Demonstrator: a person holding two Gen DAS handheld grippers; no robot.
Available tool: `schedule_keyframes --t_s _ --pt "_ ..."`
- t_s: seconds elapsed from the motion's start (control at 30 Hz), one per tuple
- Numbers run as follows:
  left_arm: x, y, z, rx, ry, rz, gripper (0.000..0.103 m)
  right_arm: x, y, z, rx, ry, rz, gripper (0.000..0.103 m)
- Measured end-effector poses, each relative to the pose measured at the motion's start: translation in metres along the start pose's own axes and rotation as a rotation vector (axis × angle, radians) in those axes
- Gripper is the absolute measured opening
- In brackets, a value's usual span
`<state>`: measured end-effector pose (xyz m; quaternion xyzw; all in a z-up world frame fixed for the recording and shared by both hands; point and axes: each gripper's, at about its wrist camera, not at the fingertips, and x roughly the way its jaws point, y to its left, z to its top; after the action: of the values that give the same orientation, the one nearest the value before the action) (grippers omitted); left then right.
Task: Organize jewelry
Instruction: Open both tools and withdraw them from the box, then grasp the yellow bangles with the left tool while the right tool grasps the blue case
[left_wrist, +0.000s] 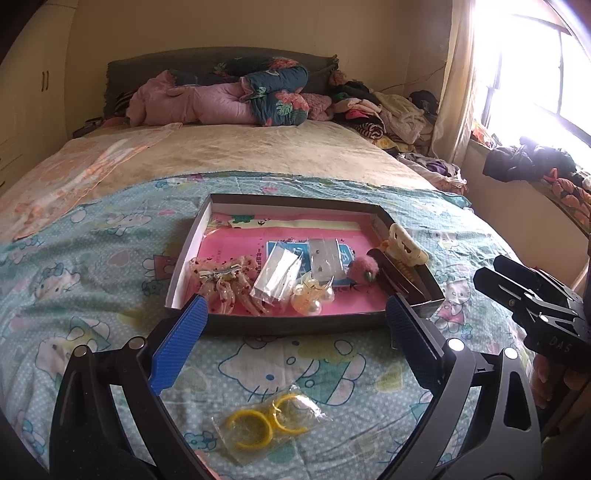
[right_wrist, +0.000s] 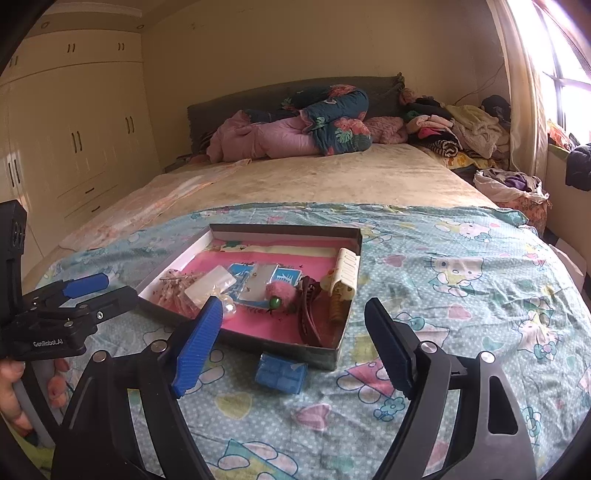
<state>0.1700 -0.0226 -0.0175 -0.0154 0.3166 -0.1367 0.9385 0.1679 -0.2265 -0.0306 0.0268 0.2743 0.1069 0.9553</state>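
Jewelry box (left_wrist: 280, 325) sits far of my wide-open left tool (left_wrist: 295, 325); slick bagged yellow hoops (left_wrist: 266, 421) could slip when pinched.

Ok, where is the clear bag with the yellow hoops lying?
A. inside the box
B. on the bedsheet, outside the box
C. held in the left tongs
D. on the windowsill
B: the bag of yellow hoops lies on the Hello Kitty bedsheet, nearer than the box, between the open left tongs, untouched.

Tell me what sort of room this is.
Almost certainly a lived-in home bedroom: a bed with rolled quilts at its headboard, built-in wardrobes, and clothes heaped beside the window.
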Motion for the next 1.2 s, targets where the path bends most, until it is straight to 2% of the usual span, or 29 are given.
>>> schedule_keyframes --t_s 0.7,1.2 --pt "-0.018 0.018 -0.038 0.000 0.058 0.040 0.089 -0.004 0.025 -0.026 -0.026 0.049 0.024 0.077" --pt "0.000 0.022 -0.074 0.046 0.170 0.060 0.090 0.009 0.025 -0.047 -0.029 0.106 -0.003 0.077"
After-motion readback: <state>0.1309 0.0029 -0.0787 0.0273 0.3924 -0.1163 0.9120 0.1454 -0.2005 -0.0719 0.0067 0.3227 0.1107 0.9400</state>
